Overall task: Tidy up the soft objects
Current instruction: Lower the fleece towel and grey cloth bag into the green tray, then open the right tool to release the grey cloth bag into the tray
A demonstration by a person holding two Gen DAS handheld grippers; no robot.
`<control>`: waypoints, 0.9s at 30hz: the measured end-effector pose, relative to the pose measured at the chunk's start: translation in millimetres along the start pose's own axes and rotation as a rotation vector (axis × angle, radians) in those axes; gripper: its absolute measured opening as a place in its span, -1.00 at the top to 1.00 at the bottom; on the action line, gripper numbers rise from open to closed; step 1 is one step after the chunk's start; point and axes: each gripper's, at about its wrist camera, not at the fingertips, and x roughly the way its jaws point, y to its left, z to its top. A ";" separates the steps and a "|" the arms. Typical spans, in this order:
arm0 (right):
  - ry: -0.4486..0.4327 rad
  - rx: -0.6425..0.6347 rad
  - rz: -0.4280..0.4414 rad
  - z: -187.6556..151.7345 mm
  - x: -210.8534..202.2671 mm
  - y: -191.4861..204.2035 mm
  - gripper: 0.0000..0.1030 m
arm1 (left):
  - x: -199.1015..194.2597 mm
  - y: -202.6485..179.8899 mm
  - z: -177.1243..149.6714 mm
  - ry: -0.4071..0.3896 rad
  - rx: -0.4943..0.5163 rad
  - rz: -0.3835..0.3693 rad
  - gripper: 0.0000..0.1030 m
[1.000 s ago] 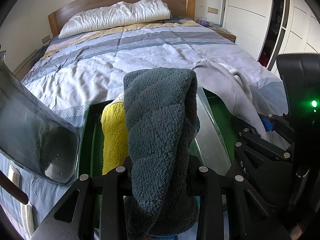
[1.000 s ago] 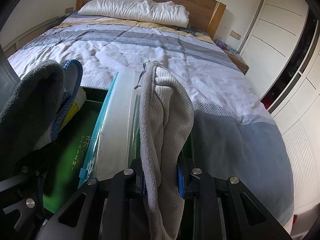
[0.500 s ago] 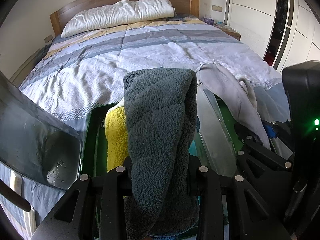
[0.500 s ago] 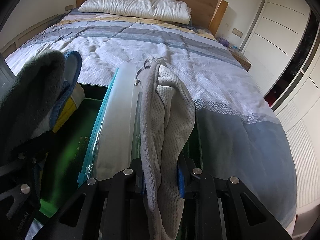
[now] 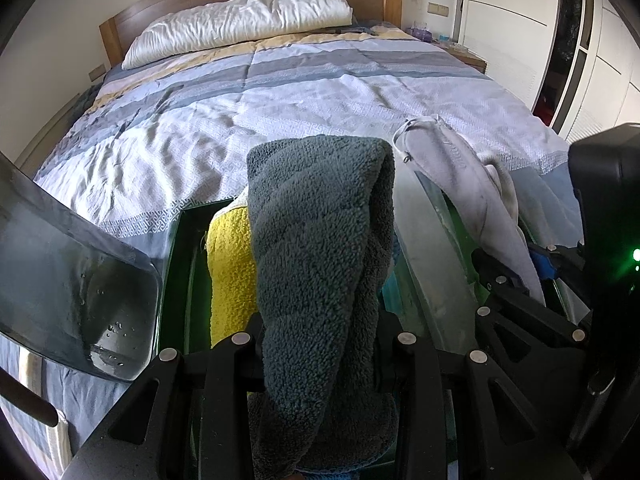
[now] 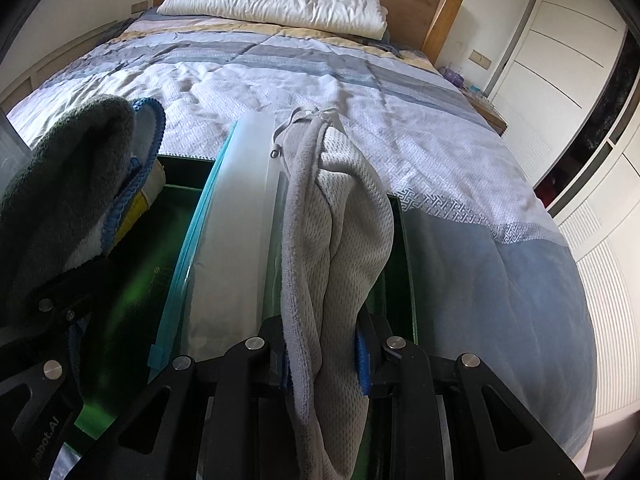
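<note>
Two tongs hold soft cloths above a green box at the foot edge of the bed.

The bed [image 5: 304,92] carries a striped quilt, with a white pillow [image 5: 240,24] along its wooden headboard edge. At the foot edge sits the green box [image 6: 132,280], with a clear plastic bag [image 6: 236,232] standing on edge inside it and a yellow cloth [image 5: 232,264] toward its left wall. The left tongs [image 5: 324,340] are clamped on a dark grey fleece towel [image 5: 320,240], which drapes over them above the box. The right tongs [image 6: 324,348] grip a light grey mesh garment [image 6: 332,232], hanging just beside the bag.
</note>
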 end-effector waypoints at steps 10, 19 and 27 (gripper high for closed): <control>0.005 0.003 0.001 1.6 5.3 0.5 0.46 | 8.6 0.4 -0.7 0.029 0.000 -0.002 0.44; 0.005 0.017 0.016 0.8 5.7 -1.7 0.34 | 13.7 -1.8 0.4 0.042 0.004 0.002 0.40; 0.002 0.022 0.029 0.8 4.9 -1.5 0.14 | 13.1 -1.0 -0.3 0.042 0.003 -0.003 0.40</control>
